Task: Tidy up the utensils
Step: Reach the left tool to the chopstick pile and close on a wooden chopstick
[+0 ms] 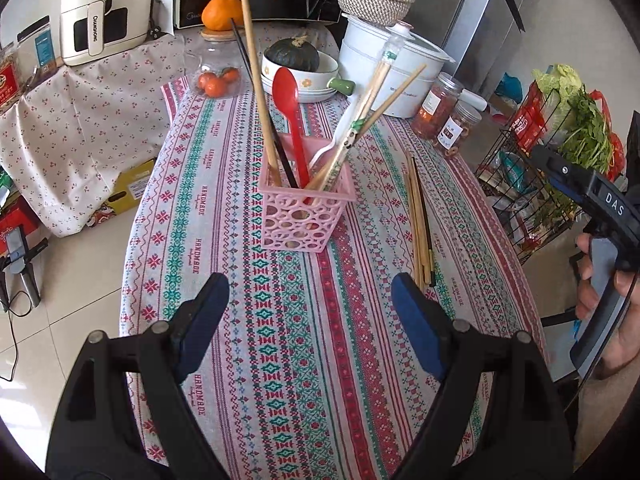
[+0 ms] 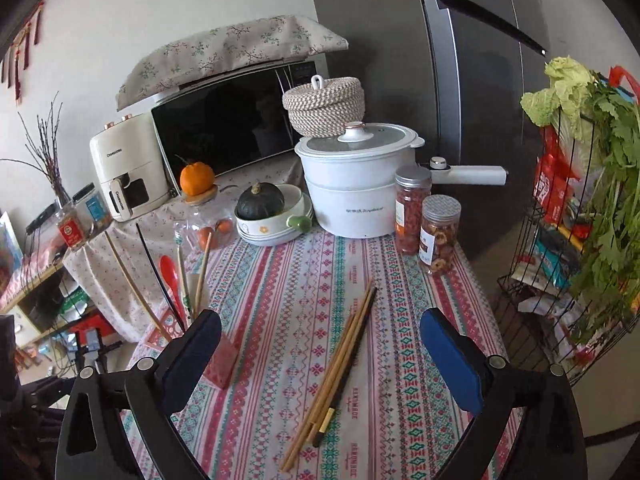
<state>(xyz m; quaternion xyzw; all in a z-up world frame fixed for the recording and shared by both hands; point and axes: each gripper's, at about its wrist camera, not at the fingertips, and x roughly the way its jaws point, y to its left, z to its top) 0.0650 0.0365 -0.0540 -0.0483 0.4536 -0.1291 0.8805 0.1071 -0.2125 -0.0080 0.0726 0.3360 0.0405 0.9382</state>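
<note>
1. Presently, in the left wrist view, the left gripper (image 1: 310,294) hovers above the patterned tablecloth (image 1: 280,360) with its jaws spread wide and nothing between them.
2. The pink basket (image 1: 306,214) stands upright on the cloth beyond the gripper. It holds a red spoon (image 1: 290,104), a white utensil, a black chopstick and several wooden chopsticks, all leaning on its rim.
3. A bundle of loose chopsticks (image 1: 420,220) lies flat on the cloth just right of the basket, apart from it.
4. At the right edge of this view a hand grips the handle of the right gripper's body.
5. In the right wrist view, the right gripper (image 2: 320,332) hangs with its jaws wide apart and empty.
6. The loose chopsticks (image 2: 340,364) lie between the fingers in this view, on the cloth below them, untouched.
7. The basket (image 2: 220,360) sits left of the chopsticks, partly hidden behind the left finger (image 2: 192,356).
8. A white pot (image 2: 356,184) and two jars (image 2: 424,216) stand well beyond the basket.
</note>
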